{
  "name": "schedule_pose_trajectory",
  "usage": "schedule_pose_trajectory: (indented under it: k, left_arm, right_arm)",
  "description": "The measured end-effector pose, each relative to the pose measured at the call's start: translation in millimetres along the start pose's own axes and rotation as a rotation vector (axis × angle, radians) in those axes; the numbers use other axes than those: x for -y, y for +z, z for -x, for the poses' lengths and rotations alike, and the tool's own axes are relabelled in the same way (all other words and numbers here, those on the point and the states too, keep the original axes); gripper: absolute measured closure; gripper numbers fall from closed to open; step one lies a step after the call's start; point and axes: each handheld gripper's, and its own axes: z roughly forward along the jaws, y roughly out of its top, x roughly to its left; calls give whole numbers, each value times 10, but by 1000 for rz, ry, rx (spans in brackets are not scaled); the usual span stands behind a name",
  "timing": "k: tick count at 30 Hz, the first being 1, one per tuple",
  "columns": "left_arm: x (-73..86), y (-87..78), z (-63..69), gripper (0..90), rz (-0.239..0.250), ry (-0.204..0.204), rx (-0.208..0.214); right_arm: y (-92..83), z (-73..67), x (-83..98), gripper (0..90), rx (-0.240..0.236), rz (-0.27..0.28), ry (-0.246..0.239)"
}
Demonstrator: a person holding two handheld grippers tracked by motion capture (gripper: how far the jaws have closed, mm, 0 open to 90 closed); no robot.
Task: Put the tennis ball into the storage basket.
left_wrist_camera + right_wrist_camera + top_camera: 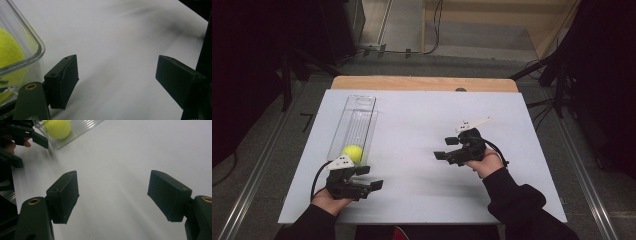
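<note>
Yellow tennis ball [352,152] in clear container [358,107], no writing legible.

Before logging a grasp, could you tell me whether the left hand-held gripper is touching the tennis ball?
Apart: the left gripper view shows the clear tray's wall between ball and gripper.

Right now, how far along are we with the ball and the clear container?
Done: the yellow tennis ball lies inside the clear container, at its near end. In hand: nothing; the left gripper sits open beside the container's near corner, and the right gripper hovers open over the bare white table. Left: I see no other ball or lid, so perhaps only pulling both grippers back.
</note>
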Motion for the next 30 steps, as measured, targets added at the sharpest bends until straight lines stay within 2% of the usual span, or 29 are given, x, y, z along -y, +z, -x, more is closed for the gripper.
schedule_pose_trajectory:
  k: [14,30]
  left_arm:
    - [-1,-3,3,189,-1,0,-5]
    - [0,-2,1,189,1,-5,-4]
  right_arm:
    - [-136,74,215,229,32,5,17]
    - [-307,93,463,228,54,12,52]
